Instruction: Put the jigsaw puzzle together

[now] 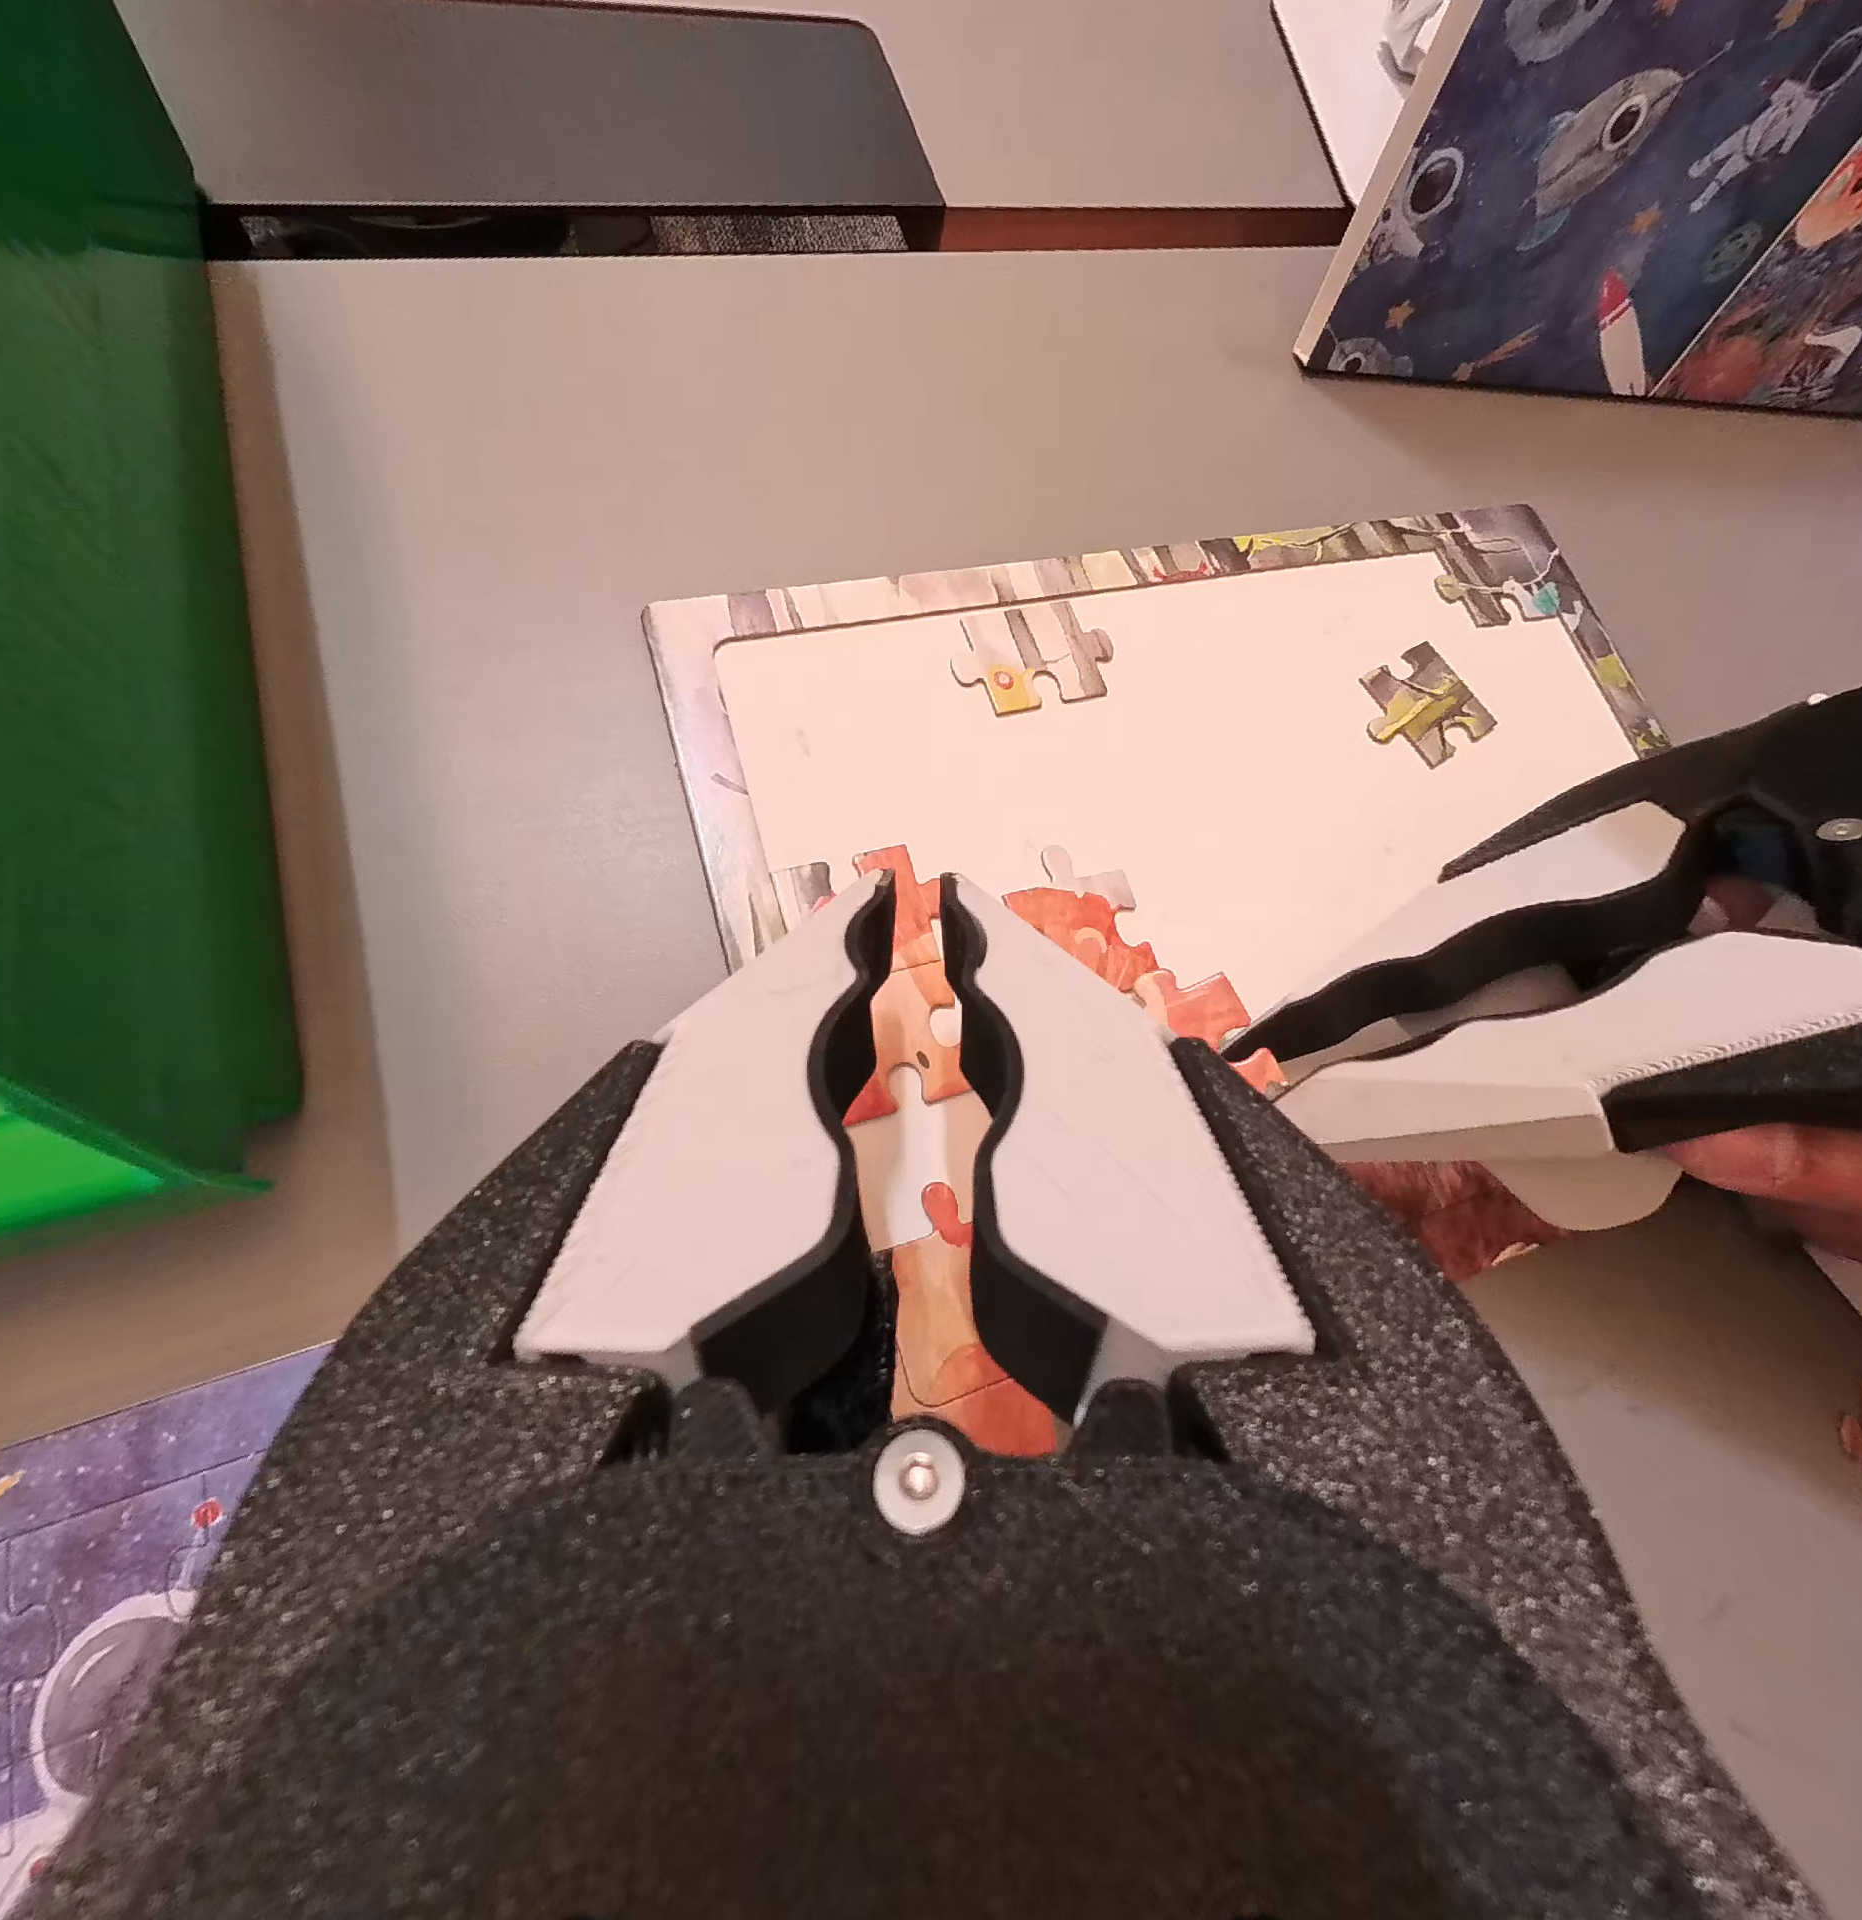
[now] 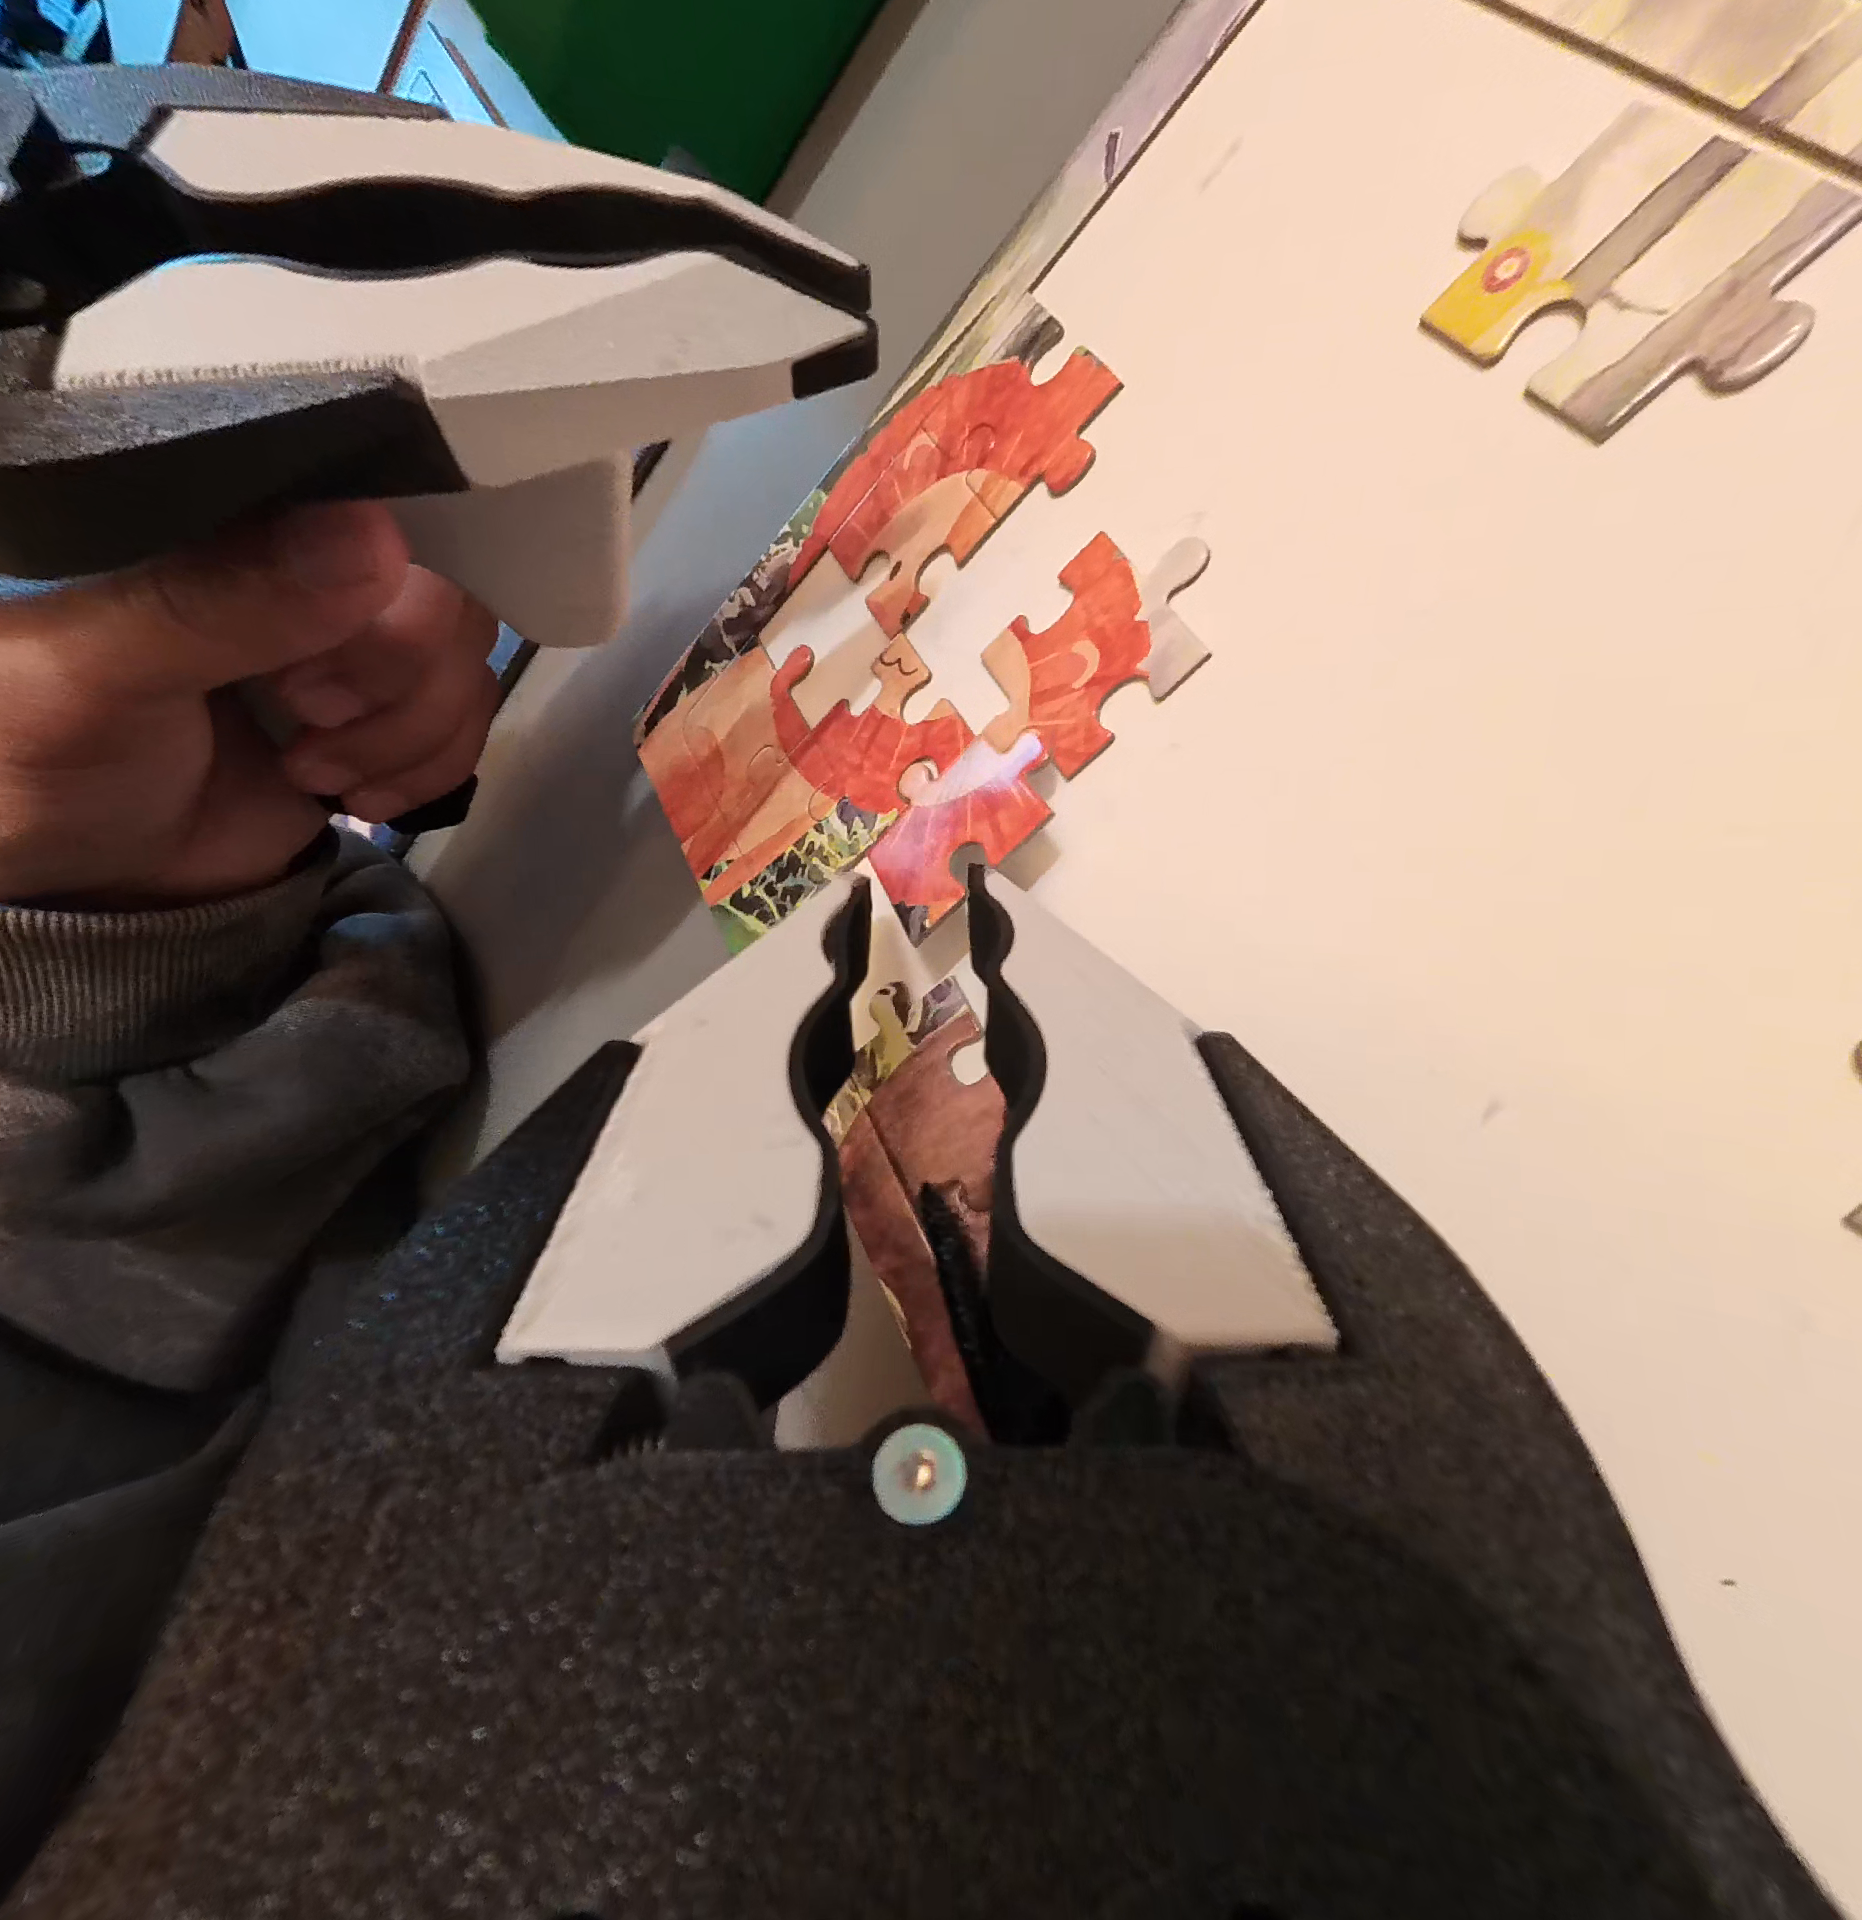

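The puzzle board (image 1: 688, 727) lies on the grey table, with a picture frame around a white inside. A joined cluster of orange pieces (image 1: 1093, 935) sits at its near left corner and also shows in the right wrist view (image 2: 906, 644). My left gripper (image 1: 914, 883) hovers over this cluster, tips almost together and holding nothing; it shows from the side in the right wrist view (image 2: 867, 317). My right gripper (image 2: 916, 888) is slightly open, its tips at the edge of an orange-pink piece (image 2: 958, 821) of the cluster. It reaches in from the right in the left wrist view (image 1: 1337, 956).
A grey-yellow loose piece (image 1: 1031, 660) and a green one (image 1: 1426, 707) lie on the white inside. A green box (image 1: 96, 623) stands at the left. A space-themed box (image 1: 1633, 208) leans at the far right, and a space puzzle (image 1: 96, 1558) lies at the near left. About 9 cm separates my left fingertips from my right.
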A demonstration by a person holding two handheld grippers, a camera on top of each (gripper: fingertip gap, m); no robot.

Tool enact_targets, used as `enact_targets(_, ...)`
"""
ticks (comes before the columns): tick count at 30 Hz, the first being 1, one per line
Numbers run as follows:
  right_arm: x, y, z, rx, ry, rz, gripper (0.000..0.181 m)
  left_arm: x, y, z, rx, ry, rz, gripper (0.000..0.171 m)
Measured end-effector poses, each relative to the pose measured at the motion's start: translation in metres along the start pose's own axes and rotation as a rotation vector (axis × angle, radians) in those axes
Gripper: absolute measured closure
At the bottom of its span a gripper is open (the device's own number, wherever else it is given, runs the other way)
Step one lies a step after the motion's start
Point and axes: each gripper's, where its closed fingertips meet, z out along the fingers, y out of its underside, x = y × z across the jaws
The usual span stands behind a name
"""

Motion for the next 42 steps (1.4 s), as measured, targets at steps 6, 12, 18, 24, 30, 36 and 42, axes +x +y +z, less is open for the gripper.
enact_targets(6,0.0,0.0,-0.001,-0.002,0.003,-0.005,0.163,-0.001,0.0,0.0,-0.002,-0.001,0.0,0.164)
enact_targets(12,0.003,0.0,-0.001,0.001,0.032,-0.025,0.17,0.0,0.001,0.001,-0.006,-0.002,0.004,0.163)
enact_targets(18,0.001,-0.004,-0.001,0.032,-0.011,0.027,0.176,0.0,0.001,0.0,-0.005,-0.003,0.006,0.163)
enact_targets(24,-0.017,-0.014,-0.011,0.091,-0.227,0.16,0.18,0.0,0.002,0.001,-0.011,0.0,0.005,0.163)
enact_targets(30,-0.015,-0.027,-0.026,0.169,-0.273,0.198,0.18,0.001,0.003,0.003,-0.015,0.004,0.008,0.163)
enact_targets(36,-0.005,-0.041,-0.038,0.267,-0.232,0.199,0.18,-0.001,0.004,0.005,-0.02,-0.002,0.0,0.164)
enact_targets(42,0.011,-0.049,-0.054,0.334,-0.189,0.212,0.18,-0.003,0.002,0.003,-0.007,-0.002,-0.01,0.164)
